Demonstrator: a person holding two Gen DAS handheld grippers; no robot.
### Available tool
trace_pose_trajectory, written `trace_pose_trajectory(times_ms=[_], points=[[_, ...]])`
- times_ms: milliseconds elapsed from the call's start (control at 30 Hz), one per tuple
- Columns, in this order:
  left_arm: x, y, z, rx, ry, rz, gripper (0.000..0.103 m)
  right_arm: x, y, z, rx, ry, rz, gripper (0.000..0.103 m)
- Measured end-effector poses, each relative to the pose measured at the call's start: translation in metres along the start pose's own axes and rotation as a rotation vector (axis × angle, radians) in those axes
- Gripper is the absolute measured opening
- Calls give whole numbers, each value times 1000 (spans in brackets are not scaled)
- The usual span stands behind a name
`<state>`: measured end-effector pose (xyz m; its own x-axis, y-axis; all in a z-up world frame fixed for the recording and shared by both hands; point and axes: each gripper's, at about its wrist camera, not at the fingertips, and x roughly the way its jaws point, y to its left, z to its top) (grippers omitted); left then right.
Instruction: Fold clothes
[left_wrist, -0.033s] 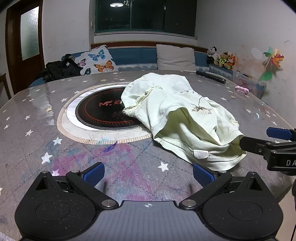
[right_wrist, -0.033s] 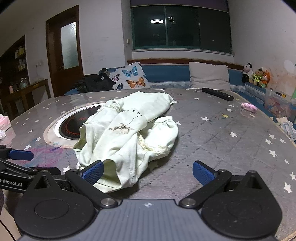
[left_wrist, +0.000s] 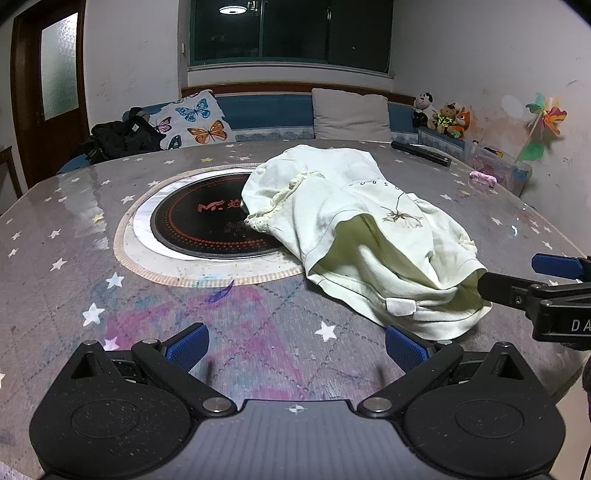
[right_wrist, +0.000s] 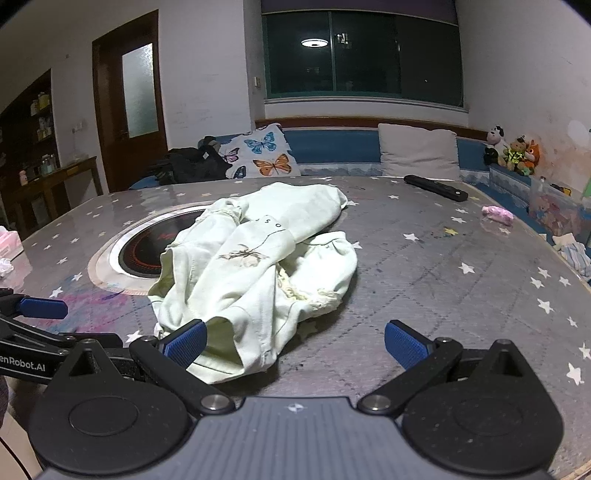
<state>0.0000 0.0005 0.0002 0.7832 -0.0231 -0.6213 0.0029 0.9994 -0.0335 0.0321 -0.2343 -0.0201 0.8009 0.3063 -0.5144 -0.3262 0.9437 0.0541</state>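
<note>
The left gripper (left_wrist: 295, 349) has its jaws wide open and holds nothing; only bare table (left_wrist: 55, 229) shows between its blue pads. The right gripper (right_wrist: 295, 343) is wide open too and grips nothing, though its left pad (right_wrist: 184, 341) sits right at the near edge of the shirt (right_wrist: 258, 258). The pale shirt lies crumpled in the middle of the table, partly over the round black cooktop (left_wrist: 199, 225). A remote (right_wrist: 436, 187) lies near the far edge.
</note>
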Motion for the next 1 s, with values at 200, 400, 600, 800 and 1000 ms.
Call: trace_pose_trajectory(times_ms=[200,400,600,800,1000], points=[[0,0,-1,0,7,0,103,3,-1,-2,-2,5,-2,103],[2,-1,-1,-2,19,1,103,2,5,0,5,11,-2,103],[3,-2,-2,4,29,1,103,5,3,-3,0,21,8,103],[6,0,-1,4,34,2,103,7,3,-2,-4,30,13,103],[9,-1,0,6,38,-1,103,10,3,-2,-9,36,19,103]])
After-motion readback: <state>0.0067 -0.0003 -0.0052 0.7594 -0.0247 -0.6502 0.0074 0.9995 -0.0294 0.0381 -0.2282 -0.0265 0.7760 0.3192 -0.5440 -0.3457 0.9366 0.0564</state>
